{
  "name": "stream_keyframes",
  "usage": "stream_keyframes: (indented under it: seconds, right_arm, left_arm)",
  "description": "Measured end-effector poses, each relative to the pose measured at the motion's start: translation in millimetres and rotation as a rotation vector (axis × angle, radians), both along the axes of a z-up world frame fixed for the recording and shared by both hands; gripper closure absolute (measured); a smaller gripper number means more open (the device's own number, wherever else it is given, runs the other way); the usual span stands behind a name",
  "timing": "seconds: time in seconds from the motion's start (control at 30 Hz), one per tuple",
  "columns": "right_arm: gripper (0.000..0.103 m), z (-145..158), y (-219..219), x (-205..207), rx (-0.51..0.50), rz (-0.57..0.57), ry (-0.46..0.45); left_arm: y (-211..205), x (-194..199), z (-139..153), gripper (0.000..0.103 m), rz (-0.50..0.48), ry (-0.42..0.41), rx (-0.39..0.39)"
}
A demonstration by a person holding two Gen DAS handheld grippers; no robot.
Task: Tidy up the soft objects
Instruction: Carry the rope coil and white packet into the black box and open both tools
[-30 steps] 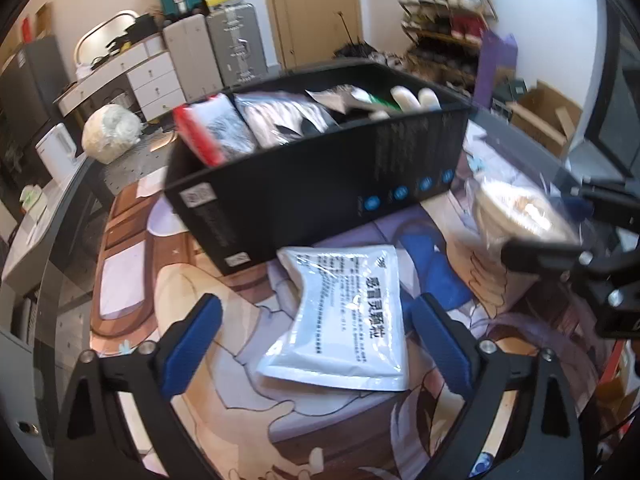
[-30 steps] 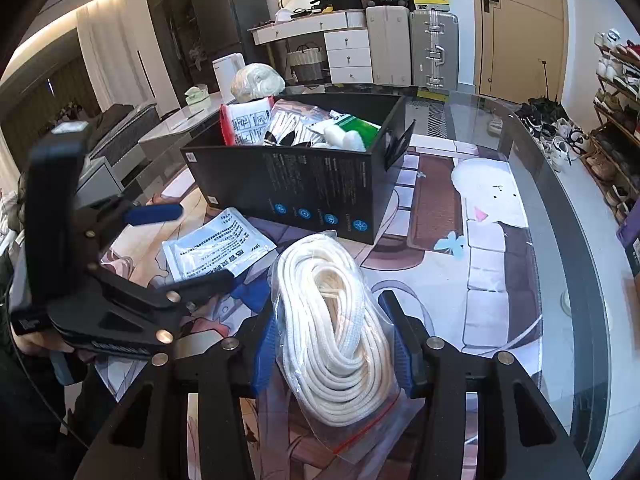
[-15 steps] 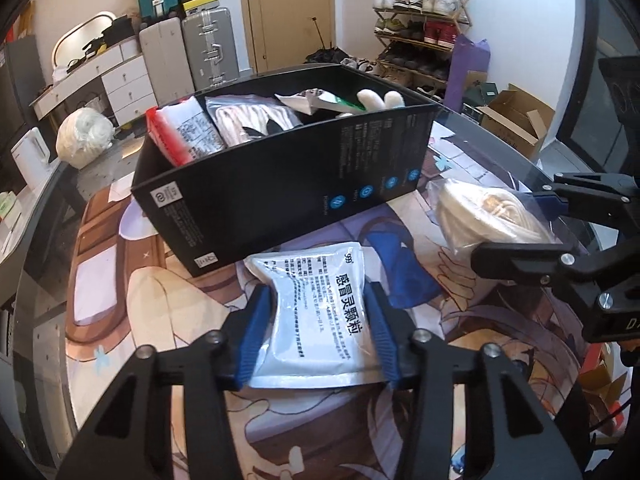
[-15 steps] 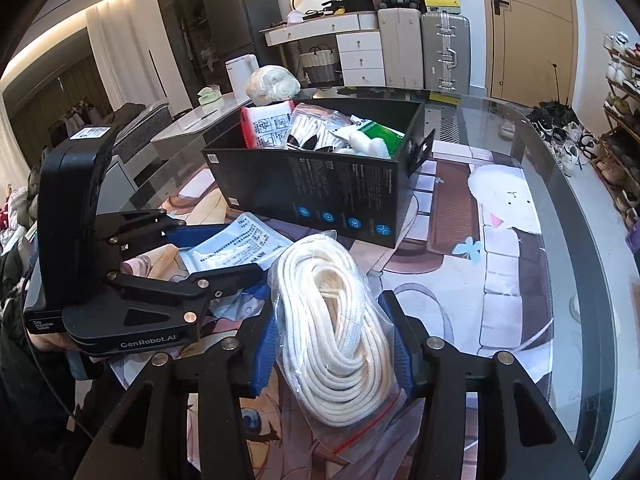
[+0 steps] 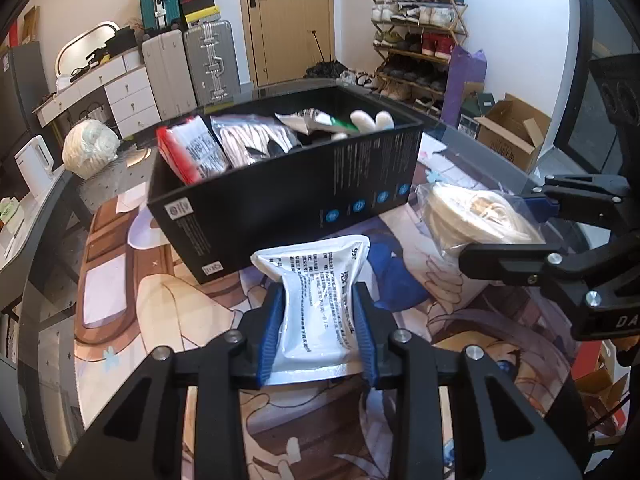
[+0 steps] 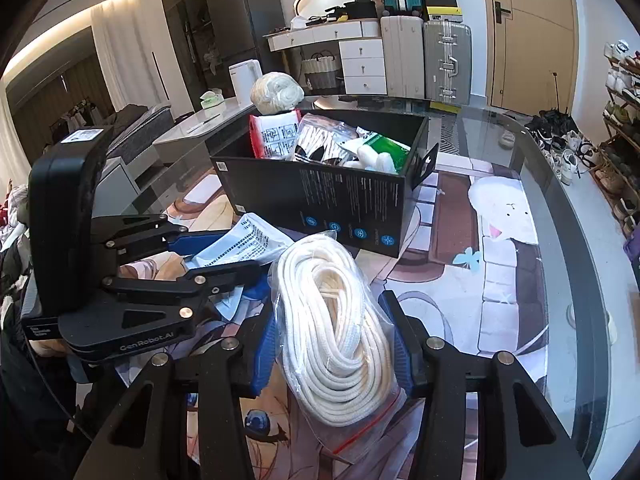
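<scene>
Nearest the lens, the left gripper (image 5: 318, 326) tips down toward the table, its jaws closing with the blue pads already pinching in the sides of one white printed sachet (image 5: 320, 300), which buckles between them on the illustrated table mat (image 5: 120, 320). Over on the right, the right gripper (image 6: 334, 344) also angles downward and is clamped on one clear zip bag of coiled white rope (image 6: 340, 316), pads pressed against both flanks of the bag just above the mat. So that's two grippers, each with one soft item. Just beyond both sits a single open black cardboard box (image 5: 280, 200), the sachet's far edge just short of its near wall. Inside it, count one red-edged white packet (image 5: 192, 154) at the left end, one clear bag of pale cord (image 5: 256, 142) next to it, then a green-and-white pouch (image 6: 382, 146) and some white rolled pieces, their number hard to make out. Past the box, one white bundle (image 5: 90, 154) rests on the far left of the table.
</scene>
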State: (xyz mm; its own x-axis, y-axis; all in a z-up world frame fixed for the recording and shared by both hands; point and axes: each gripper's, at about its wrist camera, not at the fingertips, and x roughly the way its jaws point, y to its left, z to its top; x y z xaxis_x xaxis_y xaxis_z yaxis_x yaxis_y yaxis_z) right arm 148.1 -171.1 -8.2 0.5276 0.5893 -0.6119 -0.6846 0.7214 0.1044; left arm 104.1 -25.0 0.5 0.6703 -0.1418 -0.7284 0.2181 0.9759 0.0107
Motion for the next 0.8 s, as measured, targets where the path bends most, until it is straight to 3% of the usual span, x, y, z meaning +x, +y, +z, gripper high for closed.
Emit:
stream_keyframes:
  seconds: [0.4, 0.8]
  right_arm:
    - [0.055, 26, -9, -11, 0.041, -0.024, -0.075]
    - [0.055, 56, -5, -9, 0.125, -0.07, -0.117]
  left_arm:
    - [7, -25, 36, 0.07, 0.002, -0.088, -0.072]
    - [40, -9, 76, 0.07, 0.059, -0.153, -0.156]
